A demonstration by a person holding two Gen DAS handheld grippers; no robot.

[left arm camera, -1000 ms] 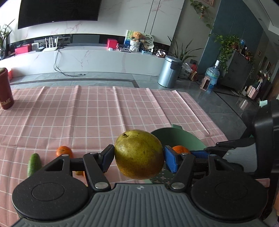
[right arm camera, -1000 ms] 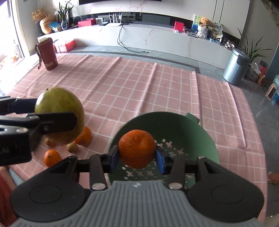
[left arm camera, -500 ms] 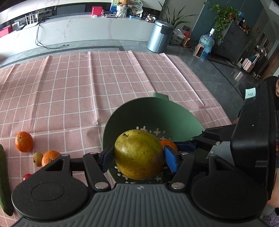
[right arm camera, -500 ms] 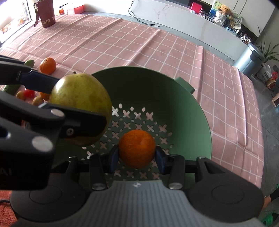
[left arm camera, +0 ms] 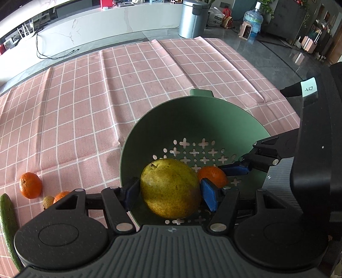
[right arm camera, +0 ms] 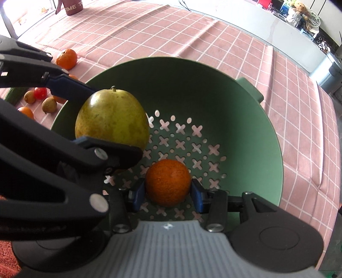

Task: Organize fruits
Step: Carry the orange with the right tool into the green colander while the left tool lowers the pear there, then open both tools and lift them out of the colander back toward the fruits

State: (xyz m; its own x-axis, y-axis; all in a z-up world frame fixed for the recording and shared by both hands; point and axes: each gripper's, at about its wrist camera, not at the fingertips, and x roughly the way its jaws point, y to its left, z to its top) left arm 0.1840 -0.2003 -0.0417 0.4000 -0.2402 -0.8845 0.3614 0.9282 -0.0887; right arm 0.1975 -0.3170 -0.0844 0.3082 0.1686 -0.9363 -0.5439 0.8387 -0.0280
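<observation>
A pink checked cloth is covering the table and lying in soft creases, with daylight falling across it. Beyond it a grey floor is shining with reflections, and a long white marble-look bench is running along the far wall with black cables trailing off it. A grey bin and a water bottle are standing on the floor.

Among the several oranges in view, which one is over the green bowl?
The orange held in the right tool, over the green bowl. The other oranges lie on the pink cloth.
</observation>
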